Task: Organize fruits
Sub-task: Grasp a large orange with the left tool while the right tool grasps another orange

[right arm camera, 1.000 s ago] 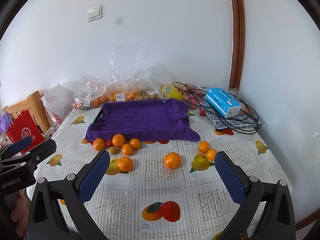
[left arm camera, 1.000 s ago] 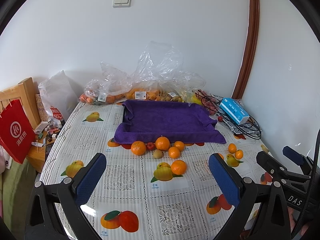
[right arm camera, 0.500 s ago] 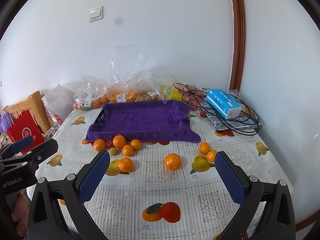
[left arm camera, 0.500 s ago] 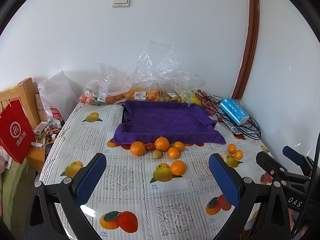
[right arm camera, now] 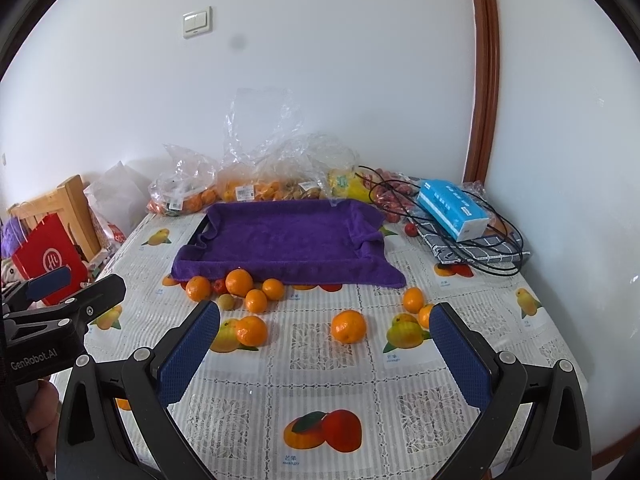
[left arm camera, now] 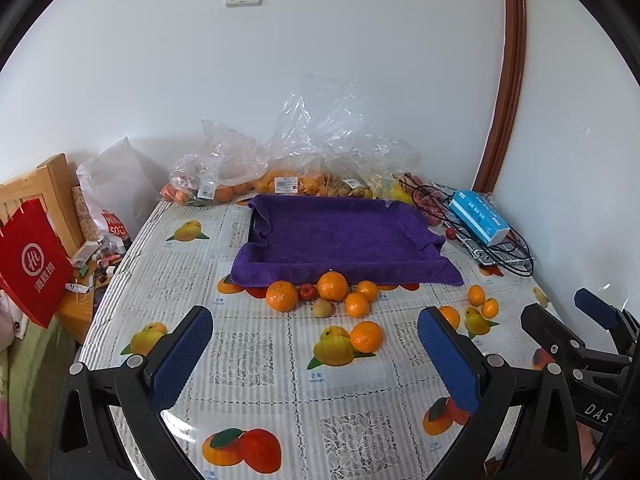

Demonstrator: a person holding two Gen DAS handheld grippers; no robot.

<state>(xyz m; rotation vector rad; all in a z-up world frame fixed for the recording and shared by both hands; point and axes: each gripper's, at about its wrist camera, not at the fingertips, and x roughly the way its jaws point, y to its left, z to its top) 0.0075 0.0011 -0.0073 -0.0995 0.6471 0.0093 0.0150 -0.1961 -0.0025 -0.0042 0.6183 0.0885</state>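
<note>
While both tongs (left arm camera: 314, 354) (right arm camera: 324, 346) are held spread, nothing is gripped.
The orange (right arm camera: 348, 326) at 12 o'clock could be nudged and rolled off the tabletop (right arm camera: 400, 420).

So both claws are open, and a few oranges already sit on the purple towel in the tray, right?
Not quite. Both the left claw and right claw are open, but the purple towel holds nothing; the oranges lie on the tablecloth before it, as the right wrist view shows.
</note>
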